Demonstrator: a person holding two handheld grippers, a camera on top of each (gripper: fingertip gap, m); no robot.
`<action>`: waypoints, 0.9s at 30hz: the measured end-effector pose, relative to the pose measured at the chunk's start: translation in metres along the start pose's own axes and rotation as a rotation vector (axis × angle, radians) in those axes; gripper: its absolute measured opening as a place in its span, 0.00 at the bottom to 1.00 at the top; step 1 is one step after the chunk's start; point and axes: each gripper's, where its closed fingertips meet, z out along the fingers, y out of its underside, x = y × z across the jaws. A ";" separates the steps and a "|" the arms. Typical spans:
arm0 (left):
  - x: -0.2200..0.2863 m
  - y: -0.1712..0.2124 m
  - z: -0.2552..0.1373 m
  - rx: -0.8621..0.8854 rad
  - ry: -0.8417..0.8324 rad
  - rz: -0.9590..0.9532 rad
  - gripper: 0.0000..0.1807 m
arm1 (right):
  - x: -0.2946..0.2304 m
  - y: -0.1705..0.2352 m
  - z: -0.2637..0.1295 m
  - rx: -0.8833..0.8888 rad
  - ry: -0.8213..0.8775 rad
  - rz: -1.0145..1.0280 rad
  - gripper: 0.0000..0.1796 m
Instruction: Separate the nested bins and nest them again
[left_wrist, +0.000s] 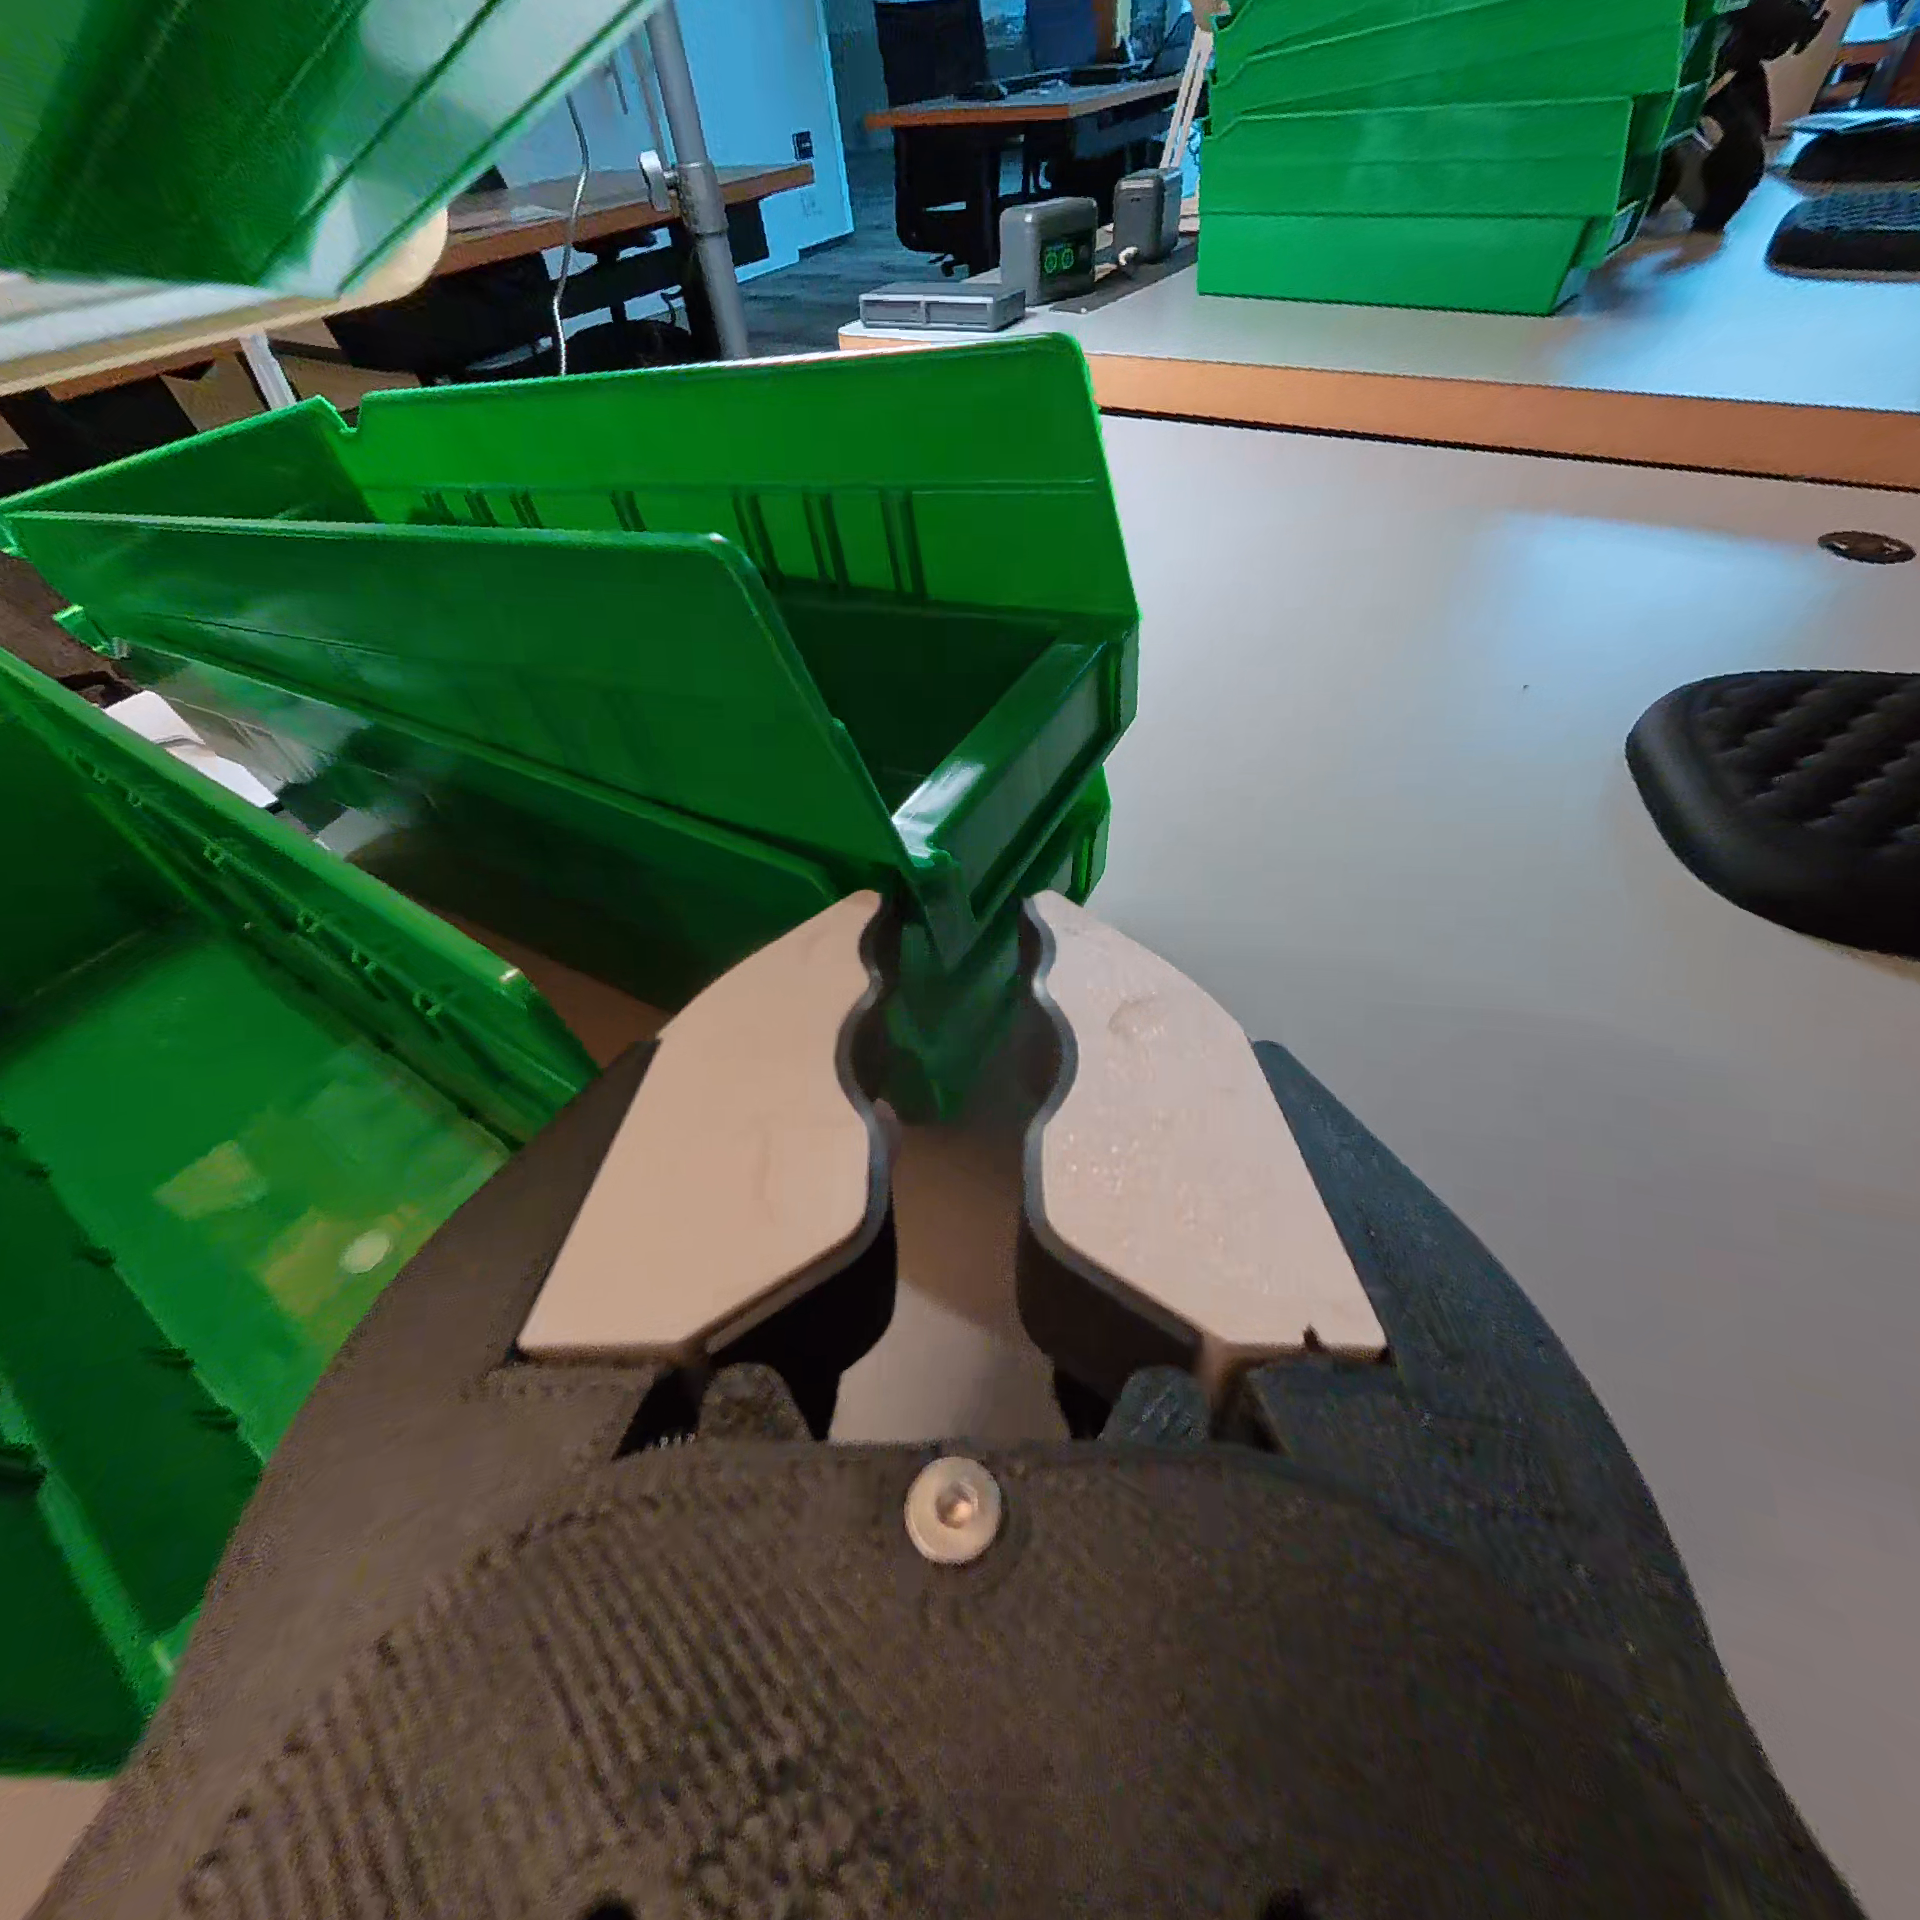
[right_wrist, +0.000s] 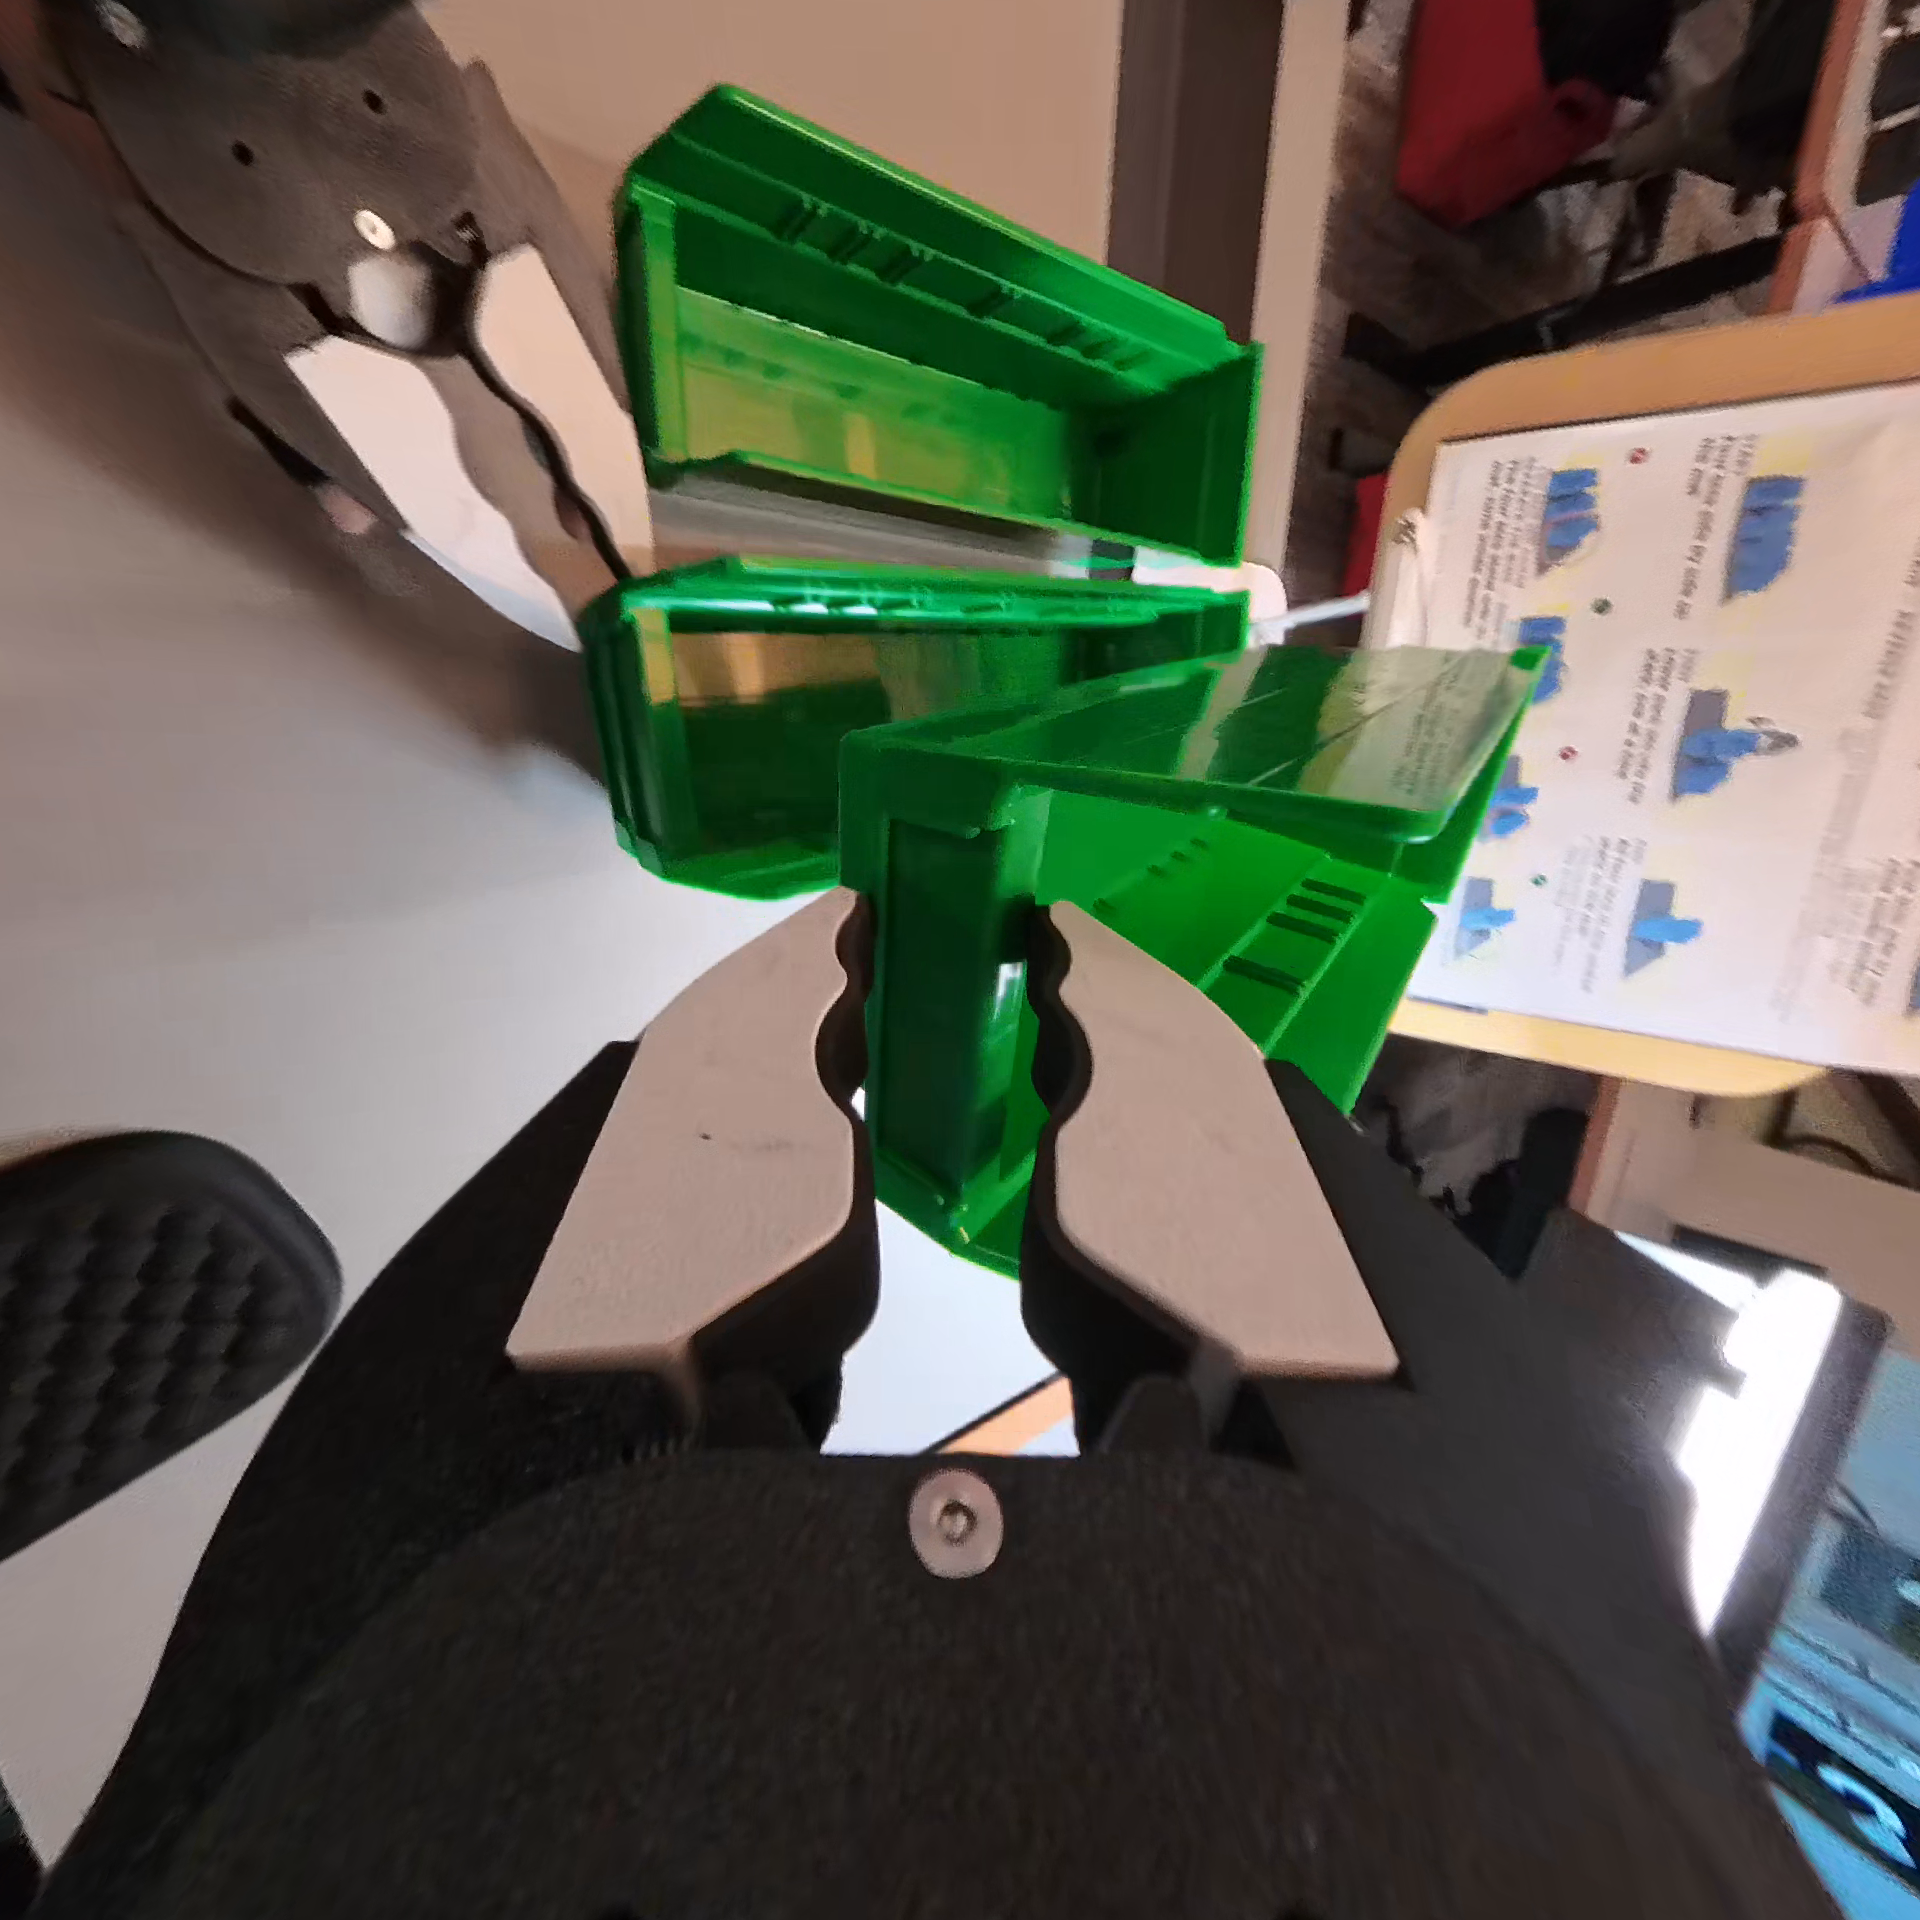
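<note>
My left gripper (left_wrist: 951, 925) is shut on the front corner of a green bin (left_wrist: 582, 644) that sits tilted inside a second green bin (left_wrist: 582, 862) on the white table (left_wrist: 1455, 831). A separate green bin (left_wrist: 208, 1091) lies at the lower left. My right gripper (right_wrist: 945, 914) is shut on the front wall of another green bin (right_wrist: 1247, 831) and holds it in the air, tilted; it shows at the top left of the left wrist view (left_wrist: 260, 135). Beyond it are the left-held bin (right_wrist: 727, 748), the separate bin (right_wrist: 883, 343) and the left gripper (right_wrist: 561, 499).
A stack of green bins (left_wrist: 1434, 177) stands on the far desk at the back right, with small grey devices (left_wrist: 1049, 249) beside it. Black padded rests (left_wrist: 1808, 800) (right_wrist: 135, 1299) lie on the table. A printed sheet (right_wrist: 1683, 727) lies on a side table. Across from one pair of fingers to the other is roughly 20 cm.
</note>
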 end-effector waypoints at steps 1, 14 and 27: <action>0.000 0.000 -0.003 0.001 -0.005 0.002 0.15 | 0.003 0.006 -0.004 -0.011 0.021 0.006 0.16; -0.020 -0.023 -0.049 0.090 -0.177 -0.008 0.31 | -0.035 0.154 0.047 -0.231 0.127 0.101 0.15; -0.015 -0.006 -0.054 0.055 -0.182 0.001 0.30 | -0.088 0.241 0.110 -0.283 0.262 0.017 0.16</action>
